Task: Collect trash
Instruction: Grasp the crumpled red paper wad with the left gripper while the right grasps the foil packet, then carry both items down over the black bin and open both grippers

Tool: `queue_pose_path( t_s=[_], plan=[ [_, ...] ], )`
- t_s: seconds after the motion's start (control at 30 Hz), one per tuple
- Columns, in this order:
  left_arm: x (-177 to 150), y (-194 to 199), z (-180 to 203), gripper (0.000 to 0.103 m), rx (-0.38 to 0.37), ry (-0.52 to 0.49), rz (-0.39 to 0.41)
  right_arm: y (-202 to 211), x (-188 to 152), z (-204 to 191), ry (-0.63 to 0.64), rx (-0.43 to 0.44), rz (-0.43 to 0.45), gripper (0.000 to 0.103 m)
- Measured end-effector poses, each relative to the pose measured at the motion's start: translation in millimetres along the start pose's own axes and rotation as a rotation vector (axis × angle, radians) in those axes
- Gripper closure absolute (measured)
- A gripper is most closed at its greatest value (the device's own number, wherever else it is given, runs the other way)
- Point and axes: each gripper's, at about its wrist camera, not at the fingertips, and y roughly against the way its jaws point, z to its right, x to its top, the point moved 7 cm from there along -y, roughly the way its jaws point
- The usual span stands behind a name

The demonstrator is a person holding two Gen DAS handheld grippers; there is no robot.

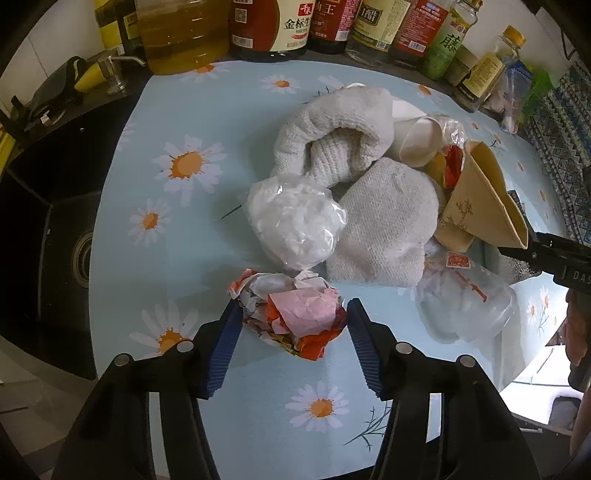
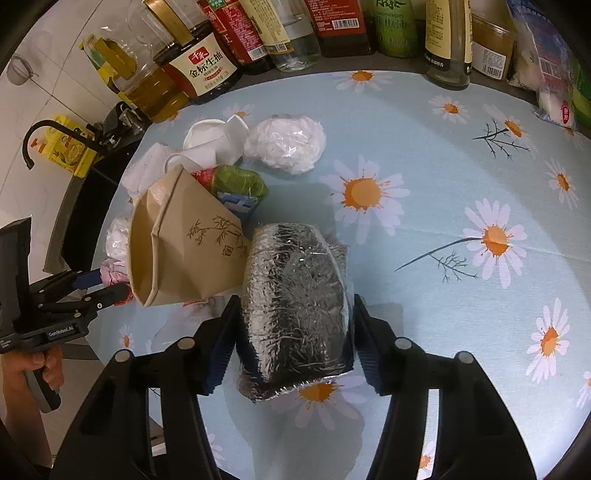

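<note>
Two grippers are in use, one in each of my hands, over a countertop covered by a daisy-print cloth (image 1: 155, 177).

Left gripper (image 1: 291, 325): my blue-padded fingers (image 1: 225, 343) stand on either side of a crumpled paper wad (image 1: 291, 321), pink, white and orange. The left pad touches the wad; the right pad sits just beside it, and I cannot tell whether it presses. The wad rests on the cloth.

Right gripper (image 2: 295, 332): my fingers bracket a silver foil pouch (image 2: 295, 295) lying flat on the cloth. Both pads are at its long sides, and the jaws appear to be clamped on it.

Remaining trash forms one pile between the two tools:
- a flattened tan paper cup (image 2: 184, 247) with a bamboo print, touching the foil pouch;
- a white paper cup (image 1: 417, 136) on its side;
- a clear bag of white tissue (image 1: 295, 225);
- a clear plastic container (image 1: 465, 302) with red print;
- a green wrapper (image 2: 240, 181) behind the tan cup.

Two grey-white towels (image 1: 384, 225) lie within the pile. A row of sauce and oil bottles (image 1: 273, 22) lines the back edge. A dark sink (image 1: 55, 229) sits to the left of the cloth.
</note>
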Motion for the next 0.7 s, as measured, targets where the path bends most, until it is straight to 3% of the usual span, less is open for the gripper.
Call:
queue_pose_path(
  t_s=[0.7],
  plan=[
    [-28.0,31.4,1.2,0.05,-0.025,-0.013,0.063,37.8,-28.1,-12.5,-0.029,-0.015,0.077,0.049]
  ],
)
